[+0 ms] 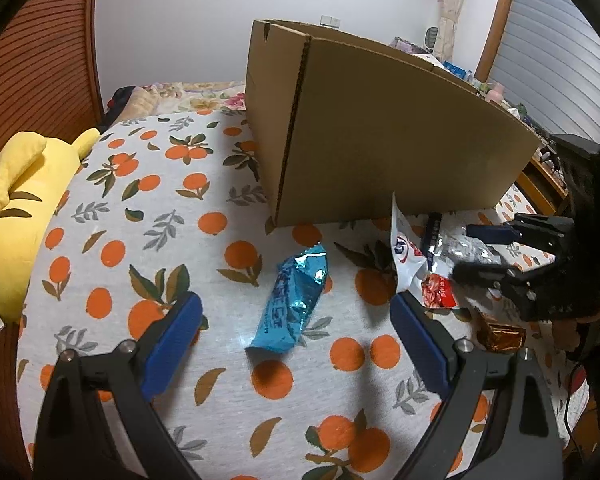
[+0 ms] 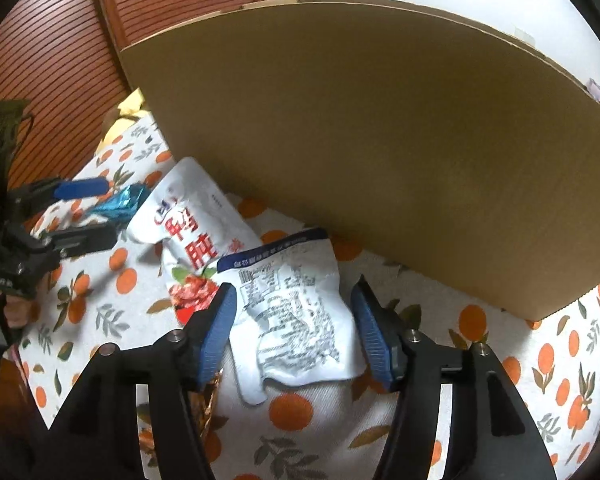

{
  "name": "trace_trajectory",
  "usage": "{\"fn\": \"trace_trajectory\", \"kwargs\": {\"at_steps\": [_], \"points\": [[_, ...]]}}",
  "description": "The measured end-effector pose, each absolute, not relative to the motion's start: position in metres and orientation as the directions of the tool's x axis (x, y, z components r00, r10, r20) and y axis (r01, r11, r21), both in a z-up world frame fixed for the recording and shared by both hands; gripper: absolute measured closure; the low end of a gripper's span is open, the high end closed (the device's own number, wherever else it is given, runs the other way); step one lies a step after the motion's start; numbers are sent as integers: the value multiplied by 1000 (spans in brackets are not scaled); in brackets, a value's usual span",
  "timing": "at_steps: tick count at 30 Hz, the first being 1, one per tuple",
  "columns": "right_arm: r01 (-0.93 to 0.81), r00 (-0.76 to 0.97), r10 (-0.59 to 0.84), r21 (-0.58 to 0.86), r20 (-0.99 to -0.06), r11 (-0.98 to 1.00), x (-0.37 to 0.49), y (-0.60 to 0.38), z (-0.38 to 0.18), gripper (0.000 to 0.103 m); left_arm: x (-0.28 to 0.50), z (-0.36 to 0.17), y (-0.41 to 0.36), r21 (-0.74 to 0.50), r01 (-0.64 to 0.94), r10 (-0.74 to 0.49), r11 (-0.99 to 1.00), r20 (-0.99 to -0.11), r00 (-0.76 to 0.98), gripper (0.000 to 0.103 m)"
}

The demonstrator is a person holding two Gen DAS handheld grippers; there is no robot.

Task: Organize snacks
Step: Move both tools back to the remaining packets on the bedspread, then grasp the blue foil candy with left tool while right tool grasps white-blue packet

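I have my left gripper (image 1: 296, 324) spread wide over the blue snack bag (image 1: 294, 300) on the tablecloth (image 1: 172, 208), while my right gripper (image 2: 294, 328) straddles, jaws apart, the white pouch (image 2: 292, 312) beside the cardboard box (image 2: 380, 140).

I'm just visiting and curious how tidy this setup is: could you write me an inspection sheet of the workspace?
Surface: tablecloth printed with oranges and leaves.
Job's things: cardboard box standing open-topped; blue foil packet; white pouch with red lettering; crumpled white packet lying print side up; brown foil snack.
Clutter: yellow plush toy at the table edge.
Grippers: left gripper open around the blue packet; right gripper open around the crumpled packet.
Cables: nothing clearly seen.
Surroundings: wooden slatted panel, white wall, curtain.
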State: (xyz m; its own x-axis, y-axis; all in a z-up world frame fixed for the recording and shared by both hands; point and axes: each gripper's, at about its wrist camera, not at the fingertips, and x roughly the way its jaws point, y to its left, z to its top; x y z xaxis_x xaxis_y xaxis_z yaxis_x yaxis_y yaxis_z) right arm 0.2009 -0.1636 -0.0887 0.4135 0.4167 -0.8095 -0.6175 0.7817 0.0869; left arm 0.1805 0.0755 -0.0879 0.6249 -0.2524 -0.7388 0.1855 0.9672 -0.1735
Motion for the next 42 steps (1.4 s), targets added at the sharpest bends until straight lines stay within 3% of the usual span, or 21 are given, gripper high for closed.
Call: {"fn": "trace_trajectory", "kwargs": {"at_steps": [14, 20, 25, 32, 35, 38, 42], "points": [[-630, 470, 398, 17, -788, 776, 179, -171, -91, 42, 183, -93, 73, -170, 180, -245, 969, -749, 615, 8], [-624, 491, 405, 13, -771, 782, 172, -174, -92, 44, 186, -90, 74, -203, 185, -274, 962, -734, 621, 17], [-623, 495, 400, 6, -771, 782, 172, -174, -92, 44, 190, -92, 80, -241, 163, -289, 957, -729, 620, 33], [-623, 498, 396, 0, -772, 783, 173, -173, -93, 43, 191, -94, 77, -213, 165, -269, 963, -735, 623, 43], [-622, 498, 396, 0, -772, 783, 173, -174, -93, 43, 192, -94, 75, -203, 175, -268, 963, -737, 621, 54], [-622, 498, 396, 0, -772, 783, 173, -173, -93, 44, 192, -94, 72, -181, 184, -257, 966, -743, 618, 76], [-622, 498, 396, 0, -772, 783, 173, -173, -93, 43, 188, -94, 70, -175, 194, -259, 965, -741, 619, 82]]}}
